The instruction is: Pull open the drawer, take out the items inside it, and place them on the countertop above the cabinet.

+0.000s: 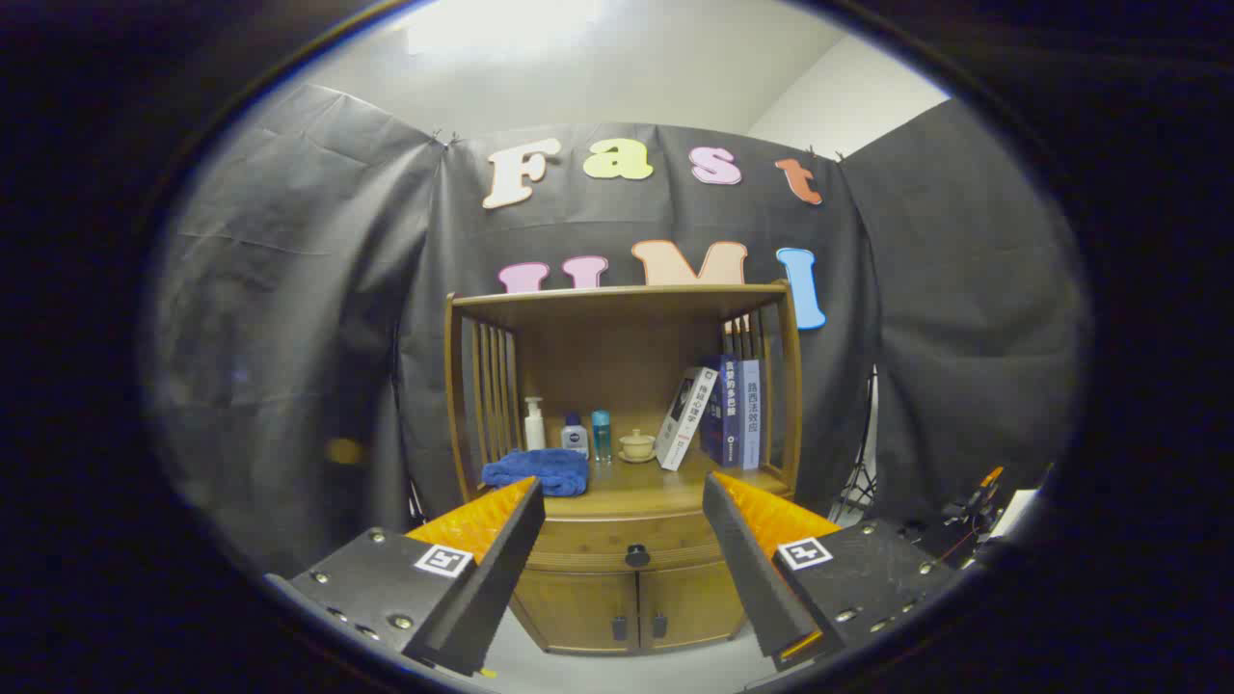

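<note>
A wooden cabinet (622,588) stands well beyond my fingers against the booth wall. Its drawer (598,540) is closed, with a dark round knob (637,555) at the middle of its front. The countertop (641,493) lies just above the drawer, under a roofed shelf. My gripper (625,490) is open, with nothing between its fingers; the knob shows in the gap between them, some way off. What the drawer holds is hidden.
On the countertop lie a blue cloth (538,472) at the left, a white pump bottle (534,425), two small bottles (588,436), a cup on a saucer (636,445) and several books (718,413) at the right. Two lower doors (617,607) sit under the drawer.
</note>
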Available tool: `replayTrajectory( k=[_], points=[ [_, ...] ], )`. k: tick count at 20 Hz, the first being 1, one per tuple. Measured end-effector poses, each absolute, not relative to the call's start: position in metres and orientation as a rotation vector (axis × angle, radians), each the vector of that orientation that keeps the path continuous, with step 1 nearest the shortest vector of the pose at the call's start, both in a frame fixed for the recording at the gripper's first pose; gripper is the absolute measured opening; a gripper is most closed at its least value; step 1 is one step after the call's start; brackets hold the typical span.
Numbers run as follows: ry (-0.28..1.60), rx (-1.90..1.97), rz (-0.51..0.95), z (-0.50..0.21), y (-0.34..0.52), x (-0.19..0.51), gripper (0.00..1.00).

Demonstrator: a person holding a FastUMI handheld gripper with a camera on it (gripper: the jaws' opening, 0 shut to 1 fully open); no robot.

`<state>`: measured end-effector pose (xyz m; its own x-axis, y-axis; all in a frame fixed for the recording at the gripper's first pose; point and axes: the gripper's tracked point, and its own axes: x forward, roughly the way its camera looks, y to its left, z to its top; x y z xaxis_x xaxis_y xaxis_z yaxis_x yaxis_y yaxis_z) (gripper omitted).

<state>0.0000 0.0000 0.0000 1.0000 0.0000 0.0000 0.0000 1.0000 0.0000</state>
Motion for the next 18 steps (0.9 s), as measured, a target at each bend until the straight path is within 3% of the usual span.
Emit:
replayTrajectory(
  k=[18],
  points=[
    [0.032,0.009,-0.050,-0.044,-0.019,0.031,0.99]
  ],
)
